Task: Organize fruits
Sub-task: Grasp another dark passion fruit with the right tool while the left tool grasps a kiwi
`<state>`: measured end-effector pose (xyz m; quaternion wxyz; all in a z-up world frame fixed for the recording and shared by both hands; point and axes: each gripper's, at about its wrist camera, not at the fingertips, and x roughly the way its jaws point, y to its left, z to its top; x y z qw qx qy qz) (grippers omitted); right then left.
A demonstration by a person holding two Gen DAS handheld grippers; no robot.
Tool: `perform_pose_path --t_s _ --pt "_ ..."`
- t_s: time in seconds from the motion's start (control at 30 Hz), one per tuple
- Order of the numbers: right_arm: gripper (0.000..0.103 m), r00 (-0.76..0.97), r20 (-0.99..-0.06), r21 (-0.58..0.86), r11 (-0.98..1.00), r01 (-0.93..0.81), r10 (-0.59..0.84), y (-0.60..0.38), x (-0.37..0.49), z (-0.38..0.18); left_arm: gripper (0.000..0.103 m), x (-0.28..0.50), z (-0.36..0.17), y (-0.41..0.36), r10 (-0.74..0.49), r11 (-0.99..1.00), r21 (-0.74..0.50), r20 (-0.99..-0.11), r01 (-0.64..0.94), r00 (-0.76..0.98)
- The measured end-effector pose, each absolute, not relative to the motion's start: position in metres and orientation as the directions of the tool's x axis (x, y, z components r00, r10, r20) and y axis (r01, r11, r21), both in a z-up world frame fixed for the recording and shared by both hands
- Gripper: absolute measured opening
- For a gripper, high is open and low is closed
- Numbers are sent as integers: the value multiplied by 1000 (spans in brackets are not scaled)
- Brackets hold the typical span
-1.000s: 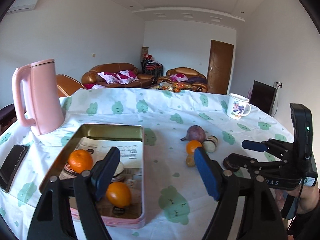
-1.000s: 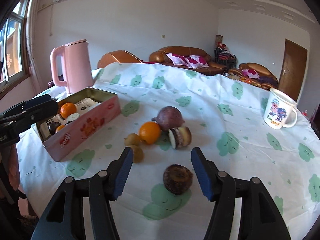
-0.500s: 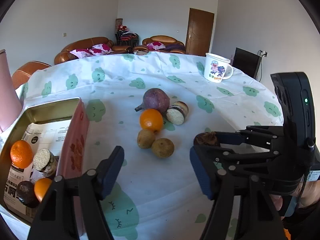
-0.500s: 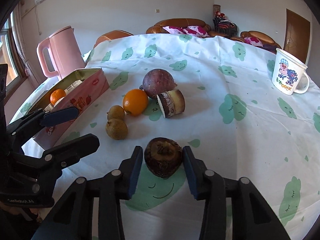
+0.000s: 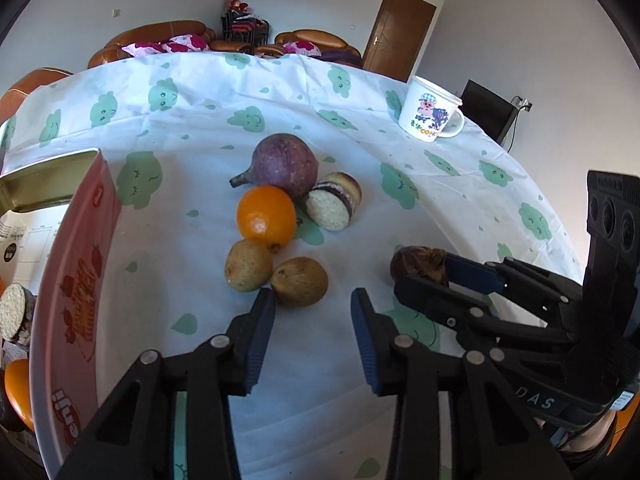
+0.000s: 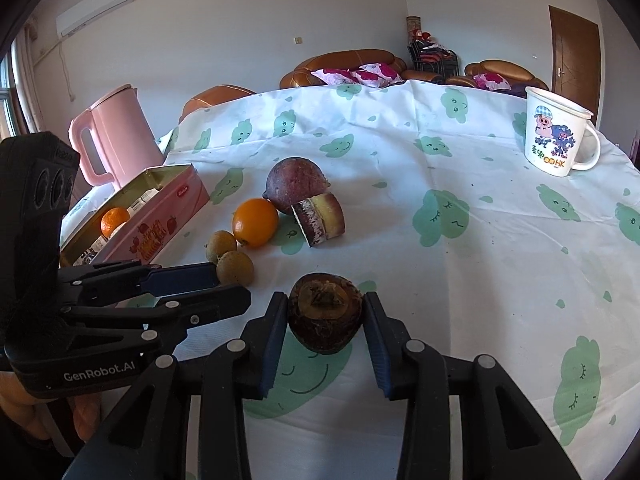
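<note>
- Setting: a living room with brown leather sofas and a wooden door behind a table under a white tablecloth printed with green clouds.
- Your right gripper sits low over the near edge of the cloth; both blue pads touch the sides of a dark brown fruit, which rests on a green cloud print with its rough end facing the camera. In the left wrist view the same gripper lies to the right, with the dark brown fruit at its tip.
- Your left gripper has its fingers spread and holds nothing; the left finger's tip lies just beside the nearer of two small tan fruits. In the right wrist view its fingers reach in from the left, ending beside that same tan fruit.
- Fruit cluster, mid-table: the second tan fruit touches the first; an orange sits just behind them; a purple round fruit with a short stem lies behind the orange; a cut piece with pale flesh leans beside both.
- Pink tin, left of the cluster: it stands open and contains another orange, a cut pale piece and printed paper.
- Other items: a pink kettle behind the tin; a cartoon-printed white mug at the far right.
</note>
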<state>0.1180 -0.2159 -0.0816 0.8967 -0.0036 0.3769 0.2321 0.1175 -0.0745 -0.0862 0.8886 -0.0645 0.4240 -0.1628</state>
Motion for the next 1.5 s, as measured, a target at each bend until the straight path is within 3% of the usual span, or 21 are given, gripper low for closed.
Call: perform_pose_path --t_s 0.07,0.13,0.23,0.4,0.47,0.5,0.57,0.77,0.87,1.5 --pt "40 610 -676 171 893 -417 414 -217 118 -82 35 118 -86 -74 -340 940 -254 -731 226 592" --pt "40 614 -671 172 893 -417 416 -218 117 -81 17 117 -85 -74 -349 937 -261 -727 231 592" --pt "40 622 -666 165 895 -415 412 -218 115 -80 15 117 -85 -71 -359 933 -277 -719 228 595" --pt "40 635 -656 164 898 -408 408 -220 114 -79 18 117 -83 -73 -338 941 -254 -722 223 604" --pt "40 657 -636 169 904 -393 404 -224 111 -76 31 116 -82 -77 -324 946 -232 -723 227 610" --pt "40 665 -630 169 907 -385 400 -226 111 -75 43 116 -80 -79 -319 947 -221 -722 232 614" --pt "40 674 -624 178 911 -371 396 -230 111 -74 51 117 -77 -85 -298 953 -187 -720 239 626" --pt "40 693 -602 204 915 -347 397 -239 109 -71 47 134 -82 -106 -266 957 -133 -752 257 602" --pt "40 692 -602 200 915 -352 398 -237 109 -71 30 139 -85 -111 -254 958 -116 -766 261 590" --pt "40 758 -497 147 902 -406 422 -234 87 -60 30 107 -55 -100 -261 962 -96 -602 256 754"
